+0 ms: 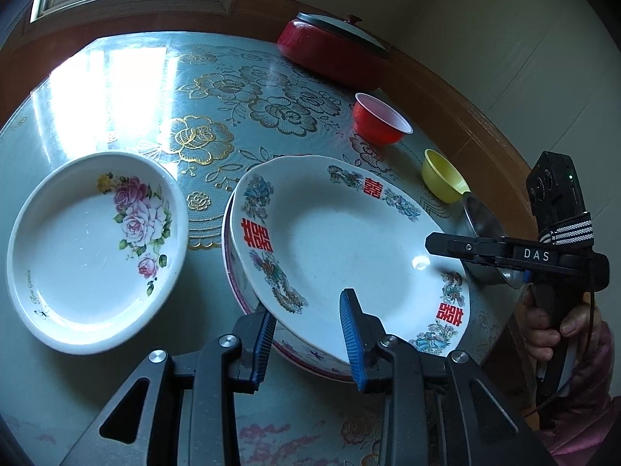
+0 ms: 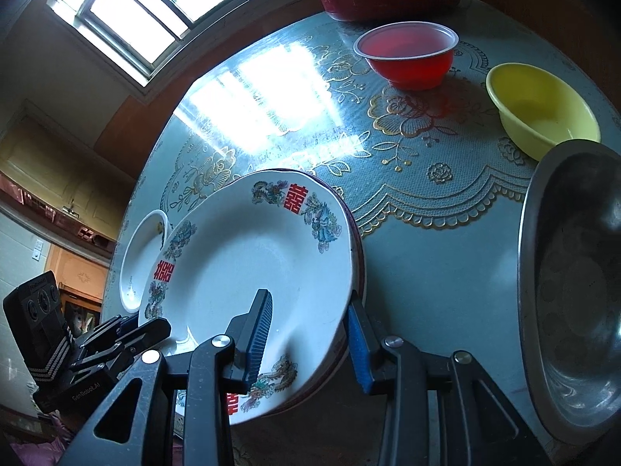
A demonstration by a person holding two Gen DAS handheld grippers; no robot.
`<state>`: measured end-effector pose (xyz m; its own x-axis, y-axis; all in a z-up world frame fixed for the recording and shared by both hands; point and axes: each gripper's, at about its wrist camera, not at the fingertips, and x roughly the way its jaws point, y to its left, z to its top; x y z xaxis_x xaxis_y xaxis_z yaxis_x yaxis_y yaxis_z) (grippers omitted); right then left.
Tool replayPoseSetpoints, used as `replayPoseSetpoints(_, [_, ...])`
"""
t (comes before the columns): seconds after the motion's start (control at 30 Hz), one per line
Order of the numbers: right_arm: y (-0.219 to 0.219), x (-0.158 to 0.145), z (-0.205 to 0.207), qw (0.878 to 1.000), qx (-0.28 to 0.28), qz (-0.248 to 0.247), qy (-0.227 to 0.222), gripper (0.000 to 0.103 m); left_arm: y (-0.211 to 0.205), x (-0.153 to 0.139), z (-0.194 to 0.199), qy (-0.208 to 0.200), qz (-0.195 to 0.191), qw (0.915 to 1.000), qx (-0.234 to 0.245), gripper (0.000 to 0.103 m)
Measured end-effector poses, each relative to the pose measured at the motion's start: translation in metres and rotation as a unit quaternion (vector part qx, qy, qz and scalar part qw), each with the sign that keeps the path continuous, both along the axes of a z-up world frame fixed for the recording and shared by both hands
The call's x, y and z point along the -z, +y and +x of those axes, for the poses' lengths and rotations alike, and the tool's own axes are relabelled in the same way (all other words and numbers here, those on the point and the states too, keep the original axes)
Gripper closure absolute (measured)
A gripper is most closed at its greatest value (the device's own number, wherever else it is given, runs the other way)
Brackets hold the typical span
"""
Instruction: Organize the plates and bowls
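One round table (image 1: 128, 89), floral lace cover, under a bright window (image 2: 128, 11).

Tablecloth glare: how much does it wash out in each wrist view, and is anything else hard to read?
Left wrist: window glare blanks the tablecloth at far left; plates stay sharp. Right wrist: glare patch mid-table, steel bowl dim and stretched by the fisheye edge.

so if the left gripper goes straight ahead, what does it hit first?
The left gripper already straddles the rim of the top plate, so it would likely meet that rim first; depth is unclear.
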<state>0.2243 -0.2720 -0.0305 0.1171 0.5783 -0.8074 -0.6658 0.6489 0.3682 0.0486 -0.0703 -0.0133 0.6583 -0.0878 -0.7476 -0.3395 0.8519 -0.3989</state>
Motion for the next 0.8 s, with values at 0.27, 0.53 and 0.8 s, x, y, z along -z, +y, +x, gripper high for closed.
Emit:
replayPoseSetpoints(0.27, [-0.003,-0.007,-0.007,0.999,-0.012,-0.024,-0.039,0.065,0.001,-0.001,-0.007,-0.007,-0.009,0.9999,-0.007,0.068])
replayPoseSetpoints(0.53, [-0.001,-0.002,-0.005,0.998,0.001,-0.045,-0.037,0.065,0.003,0.0,-0.012,-0.011,-0.016,0.9997,-0.017,0.067])
replayPoseSetpoints(0.8, [0.003,-0.003,-0.008,0.997,-0.011,-0.054,-0.046,0.064,0.002,-0.014,-0.017,-0.045,-0.013,0.9988,-0.013,0.067])
